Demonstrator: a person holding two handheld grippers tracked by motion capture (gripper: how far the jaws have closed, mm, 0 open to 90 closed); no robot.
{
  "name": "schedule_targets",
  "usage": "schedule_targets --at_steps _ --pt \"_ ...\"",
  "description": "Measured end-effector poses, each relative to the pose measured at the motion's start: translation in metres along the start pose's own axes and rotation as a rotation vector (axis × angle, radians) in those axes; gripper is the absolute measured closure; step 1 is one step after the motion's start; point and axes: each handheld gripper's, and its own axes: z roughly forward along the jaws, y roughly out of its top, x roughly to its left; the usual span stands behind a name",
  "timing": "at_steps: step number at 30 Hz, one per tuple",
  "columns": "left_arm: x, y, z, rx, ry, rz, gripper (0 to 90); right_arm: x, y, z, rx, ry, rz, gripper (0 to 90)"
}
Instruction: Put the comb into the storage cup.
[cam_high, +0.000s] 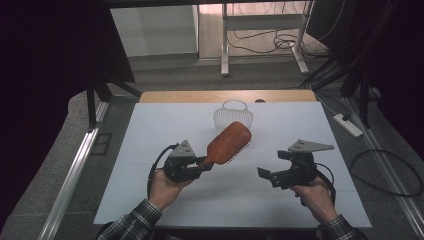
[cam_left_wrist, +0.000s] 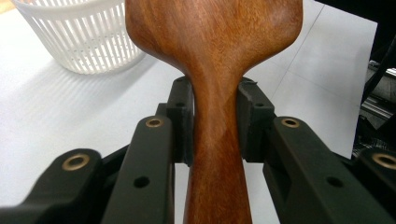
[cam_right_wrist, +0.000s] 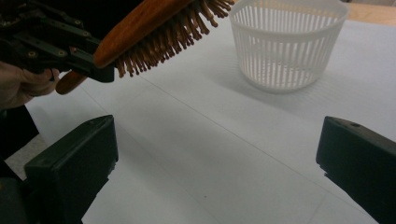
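A wooden hairbrush (cam_high: 229, 143) is held above the white table, its paddle slanting up toward the basket and its bristles facing down. My left gripper (cam_high: 204, 163) is shut on the brush's handle (cam_left_wrist: 218, 140), with one pad pressing each side of the neck. The brush (cam_right_wrist: 154, 28) also appears at the upper left of the right gripper view, with the left gripper below it. My right gripper (cam_high: 267, 175) hovers at the right of the table, its jaws wide open with nothing between them. A white slatted basket (cam_high: 233, 116) stands just beyond the brush.
The basket (cam_right_wrist: 286, 44) sits near the table's far edge, and it appears at the top left of the left gripper view as basket (cam_left_wrist: 79, 35). A white sheet (cam_high: 165, 125) covers the table. A power strip (cam_high: 348, 125) and cables lie on the floor at the right.
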Motion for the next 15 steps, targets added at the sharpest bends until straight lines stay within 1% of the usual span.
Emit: schedule_targets --at_steps 3,4,6,9,12,13,15 --pt "-0.001 0.0 0.001 -0.002 -0.001 0.002 70.5 0.001 0.003 0.005 0.006 0.004 0.005 0.0" --pt "-0.002 0.001 0.001 -0.003 -0.003 0.004 70.5 0.001 0.005 0.007 0.004 0.009 0.014 0.0" --pt "-0.003 0.001 0.002 0.0 -0.01 0.008 70.5 0.002 0.008 0.011 0.008 0.028 0.031 0.0" --pt "-0.004 0.001 0.002 -0.001 -0.012 0.009 70.5 0.004 0.012 0.017 0.015 0.043 0.034 0.0" --pt "-0.005 0.001 0.003 -0.004 -0.013 0.009 70.5 0.005 0.015 0.022 0.008 0.056 0.038 0.0" --pt "-0.005 0.001 0.003 -0.004 -0.012 0.01 70.5 0.005 0.017 0.026 0.005 0.063 0.048 0.0" --pt "-0.006 0.002 0.003 -0.004 -0.012 0.013 70.5 0.005 0.019 0.028 0.004 0.068 0.053 0.0"
